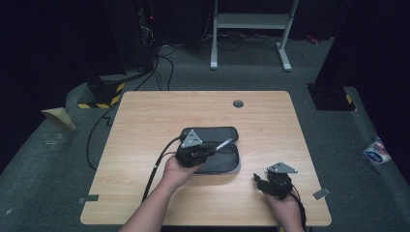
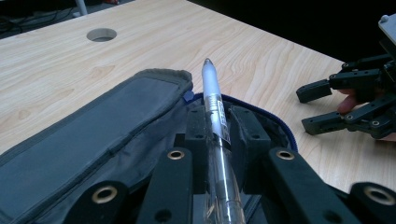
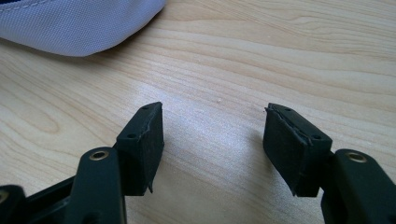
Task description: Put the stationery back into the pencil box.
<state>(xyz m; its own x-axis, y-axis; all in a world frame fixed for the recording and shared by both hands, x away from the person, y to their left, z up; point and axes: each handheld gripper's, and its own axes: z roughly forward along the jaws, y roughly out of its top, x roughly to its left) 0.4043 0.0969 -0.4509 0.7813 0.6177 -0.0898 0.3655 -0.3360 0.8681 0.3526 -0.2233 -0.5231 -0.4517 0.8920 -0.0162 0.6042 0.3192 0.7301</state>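
The left gripper [image 2: 217,135] pinches a pen [image 2: 215,112] over the open case [image 2: 93,140], tip toward one o'clock. The right gripper [image 3: 212,140], jaws spread and empty, rests at the case's four o'clock. With so narrow a grip, the pen could swivel and catch the case rim.

High view: fixed above the person's side, facing forward and down; the whole table [image 1: 145,121] is seen from well off, the floor beyond at 12 o'clock. Left gripper view: rides low and close, looking along its jaws over the pencil case [image 2: 93,140] toward the table's far edge; the right gripper [image 2: 322,107] appears at 3 o'clock. Right gripper view: very near the tabletop, facing down; the case's edge [image 3: 79,28] lies at 11 o'clock. All three views share the case.
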